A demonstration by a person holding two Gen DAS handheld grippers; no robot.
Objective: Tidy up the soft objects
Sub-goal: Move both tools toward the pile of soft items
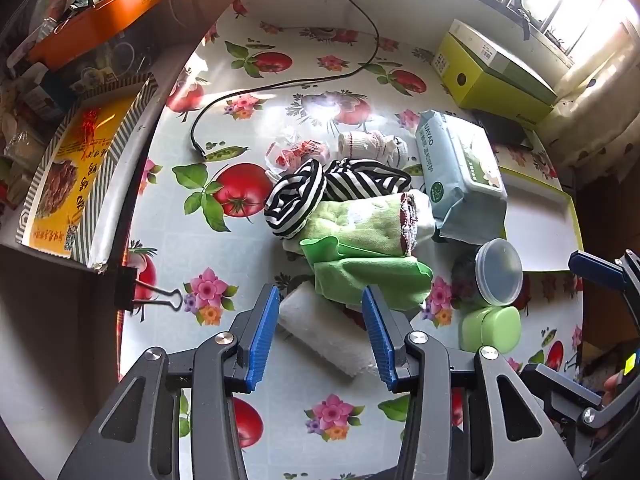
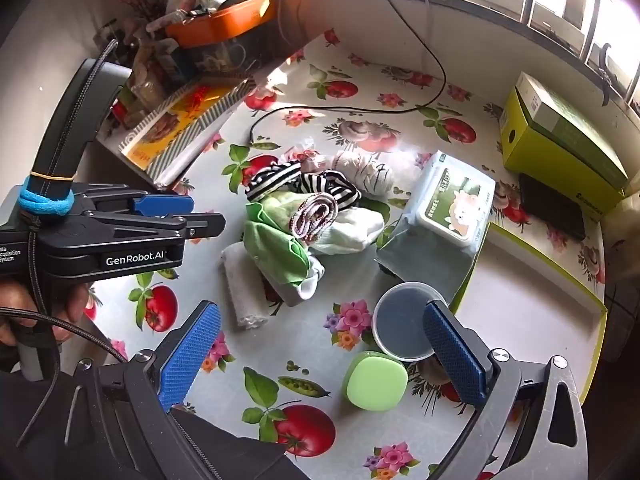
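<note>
both grippers are hovering with jaws apart and holding nothing, the left gripper point(image 1: 320, 332) over the rolled white towel point(image 1: 324, 332) at the near edge of the cloth pile point(image 2: 304, 224), so closing there is probably risking snagging the overlapping green cloth point(image 1: 368, 276) and dragging the heap.

Ahead of my jaws I count one black-and-white striped cloth point(image 1: 336, 188), two green cloths point(image 1: 360, 256), and one white rolled towel point(image 1: 320, 328) lying between my left jaws. Beyond lies one pack of wet wipes point(image 1: 456, 172). By my right jaws sit one lidded round tub point(image 2: 400, 320) and one green case point(image 2: 376, 380).
</note>
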